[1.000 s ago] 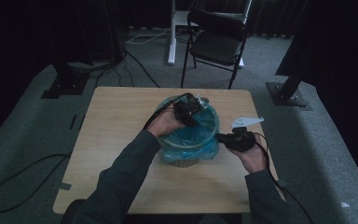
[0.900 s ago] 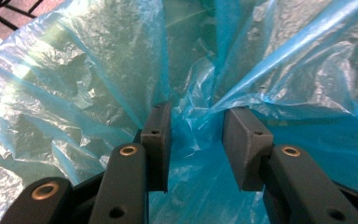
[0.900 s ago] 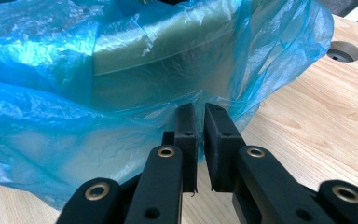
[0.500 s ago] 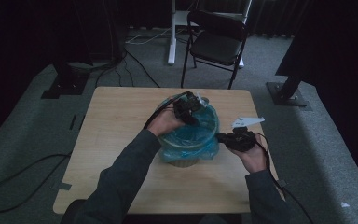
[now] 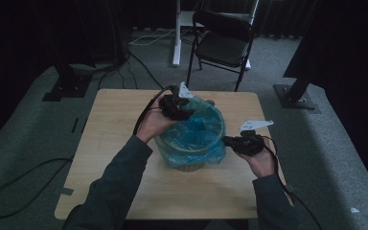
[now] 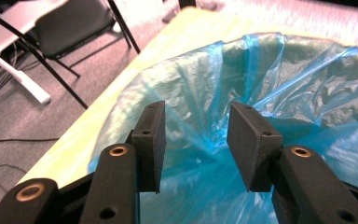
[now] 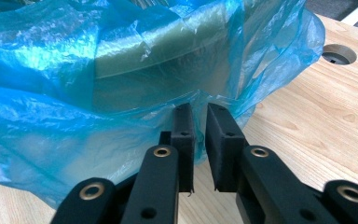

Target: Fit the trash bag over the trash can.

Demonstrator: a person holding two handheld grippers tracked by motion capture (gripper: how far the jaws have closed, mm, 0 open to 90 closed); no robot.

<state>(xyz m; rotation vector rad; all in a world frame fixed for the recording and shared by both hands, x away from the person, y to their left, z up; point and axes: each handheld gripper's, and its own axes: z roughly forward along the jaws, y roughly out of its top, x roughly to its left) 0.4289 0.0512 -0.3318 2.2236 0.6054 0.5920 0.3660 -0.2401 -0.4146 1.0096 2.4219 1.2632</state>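
Note:
A small bin (image 5: 189,166) lined with a blue plastic bag (image 5: 196,133) stands in the middle of the wooden table (image 5: 110,143). My left gripper (image 5: 176,106) is over the bin's far left rim. In the left gripper view it (image 6: 196,114) is open, with the bag's (image 6: 307,79) rim film between and beyond the jaws. My right gripper (image 5: 228,141) is at the bin's right side. In the right gripper view its jaws (image 7: 199,109) are nearly together, pinching the puckered hanging edge of the bag (image 7: 74,126); the grey bin wall (image 7: 158,56) shows through the film.
A black folding chair (image 5: 223,43) and a white desk leg (image 5: 176,33) stand beyond the table's far edge. Cables run over the grey carpet at the left. A round hole (image 7: 339,53) sits in the tabletop near the bin. Bare wood surrounds the bin.

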